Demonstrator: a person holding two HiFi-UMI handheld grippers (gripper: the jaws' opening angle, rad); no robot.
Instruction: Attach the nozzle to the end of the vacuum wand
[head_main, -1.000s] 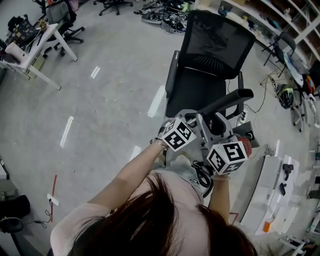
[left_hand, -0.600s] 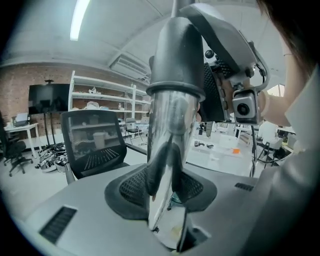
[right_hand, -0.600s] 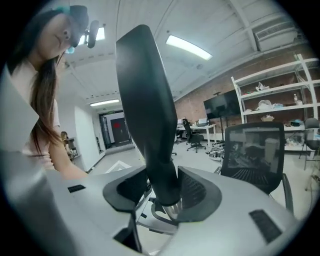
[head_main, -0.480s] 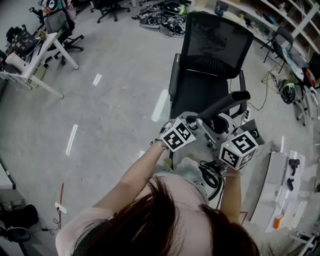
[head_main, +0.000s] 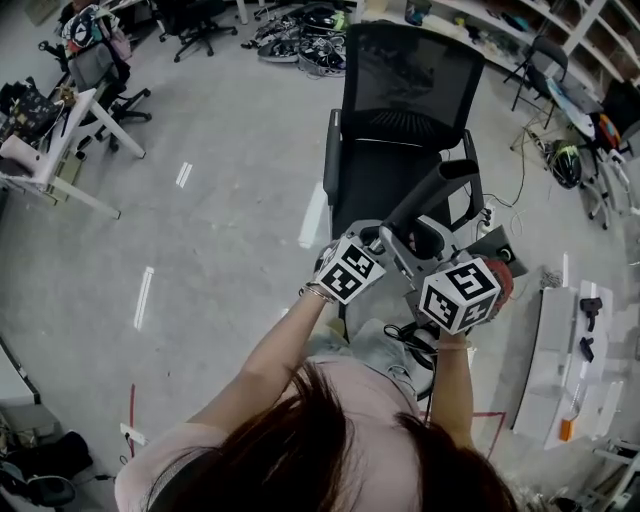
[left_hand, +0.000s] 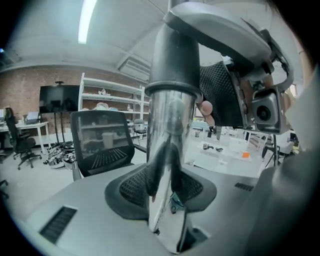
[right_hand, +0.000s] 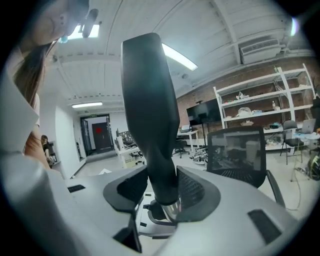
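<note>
Clamps the left fingers (left_hand: 131, 189) on the shiny silver metal vacuum wand (left_hand: 170, 125), keeps the right fingers (right_hand: 201, 192), just now opening, apart around the dark grey tapered plastic nozzle (right_hand: 150, 110) on the wand's end, before a black mesh-backed office chair (head_main: 410, 90).

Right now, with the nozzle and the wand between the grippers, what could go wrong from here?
1. The right gripper has just been opening its jaws with the nozzle between them. If the nozzle is not fully seated on the wand, it may drop off.
2. The left gripper alone clamps the smooth, shiny wand, which might slip or twist.
3. The chair stands close ahead, so a swing could knock the nozzle against it.
</note>
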